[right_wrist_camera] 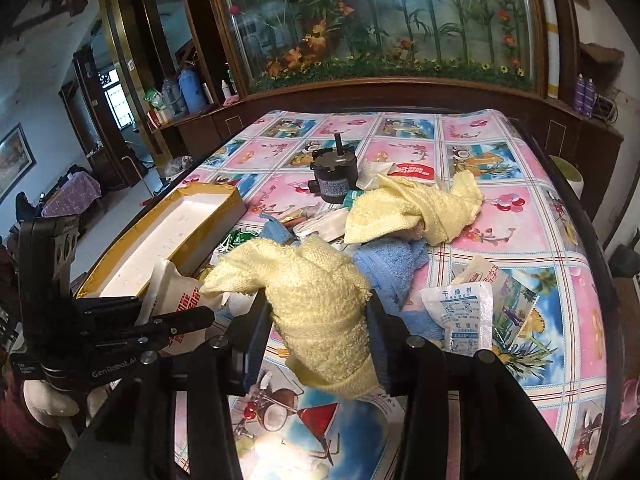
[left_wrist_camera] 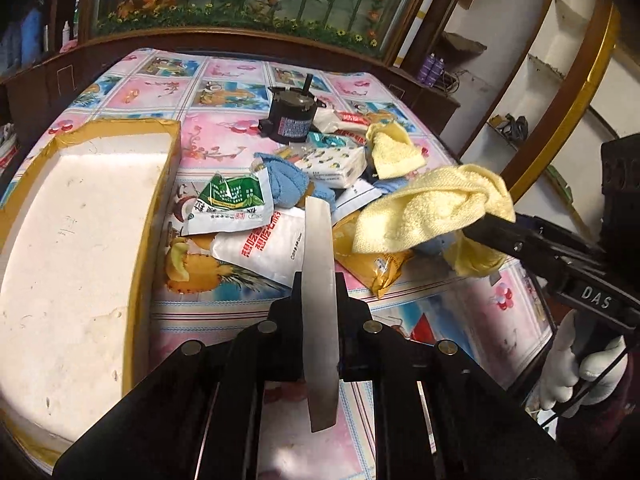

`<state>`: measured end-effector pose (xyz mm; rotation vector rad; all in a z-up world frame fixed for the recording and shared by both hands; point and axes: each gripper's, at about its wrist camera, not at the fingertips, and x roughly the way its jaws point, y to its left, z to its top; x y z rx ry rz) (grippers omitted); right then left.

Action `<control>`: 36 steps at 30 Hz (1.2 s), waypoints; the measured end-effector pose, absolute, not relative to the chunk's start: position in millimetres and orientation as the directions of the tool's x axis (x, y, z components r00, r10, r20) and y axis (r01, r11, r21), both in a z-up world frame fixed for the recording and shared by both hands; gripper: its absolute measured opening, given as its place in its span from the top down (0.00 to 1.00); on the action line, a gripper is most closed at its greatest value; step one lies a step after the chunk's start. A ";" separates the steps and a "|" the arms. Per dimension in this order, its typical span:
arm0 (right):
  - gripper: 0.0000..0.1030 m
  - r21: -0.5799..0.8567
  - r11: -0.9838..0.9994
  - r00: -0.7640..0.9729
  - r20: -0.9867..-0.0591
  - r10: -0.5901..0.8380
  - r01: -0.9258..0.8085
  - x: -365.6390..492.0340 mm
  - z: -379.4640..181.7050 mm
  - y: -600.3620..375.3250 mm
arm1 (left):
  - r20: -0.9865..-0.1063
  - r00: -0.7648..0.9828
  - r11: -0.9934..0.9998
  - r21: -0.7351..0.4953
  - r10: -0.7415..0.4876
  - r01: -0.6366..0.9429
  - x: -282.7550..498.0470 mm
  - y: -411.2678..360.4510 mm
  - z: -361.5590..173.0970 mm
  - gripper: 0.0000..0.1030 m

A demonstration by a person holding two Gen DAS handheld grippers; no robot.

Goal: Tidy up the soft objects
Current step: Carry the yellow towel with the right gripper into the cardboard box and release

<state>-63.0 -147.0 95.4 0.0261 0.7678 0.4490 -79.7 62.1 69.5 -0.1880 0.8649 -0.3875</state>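
My right gripper (right_wrist_camera: 320,320) is shut on a pale yellow towel (right_wrist_camera: 316,304) and holds it above the table's near side; it also shows in the left wrist view (left_wrist_camera: 424,212), hanging from the right gripper's fingers (left_wrist_camera: 496,228). My left gripper (left_wrist_camera: 318,292) is shut on a thin white flat strip (left_wrist_camera: 318,264) that stands on edge between the jaws. A second yellow towel (right_wrist_camera: 416,208) and blue towels (right_wrist_camera: 396,260) lie in the pile at mid table. A blue cloth (left_wrist_camera: 286,182) lies among packets.
A shallow white tray with a yellow rim (left_wrist_camera: 156,184) sits left of the pile. A black motor (left_wrist_camera: 290,118) stands behind the pile. Plastic packets (left_wrist_camera: 256,248), a tissue pack (left_wrist_camera: 336,162) and desiccant sachets (right_wrist_camera: 464,316) lie scattered on the patterned tablecloth (left_wrist_camera: 224,92).
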 end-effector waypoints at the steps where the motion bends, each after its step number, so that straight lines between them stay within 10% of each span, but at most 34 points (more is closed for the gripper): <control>1: 0.57 0.181 0.904 0.631 -0.663 0.403 -0.387 -65.7 97.8 -144.6 | -0.689 0.592 0.908 -0.334 -0.419 0.254 -82.2 69.9 78.4 0.90; 12: 0.57 0.327 0.783 0.523 -0.601 0.604 -0.529 -41.4 157.7 -86.7 | -0.648 0.715 0.963 -0.225 -0.263 0.151 -50.8 174.6 164.6 0.90; 28: 0.55 0.523 0.720 0.248 -0.703 0.667 -0.455 90.5 74.4 84.8 | -0.755 0.614 0.941 -0.335 -0.231 -0.058 55.3 275.1 56.5 0.89; 36: 0.52 0.466 0.774 0.232 -0.772 0.592 -0.429 108.6 40.8 104.8 | -0.758 0.614 0.917 -0.376 -0.220 -0.136 47.0 302.4 40.6 0.69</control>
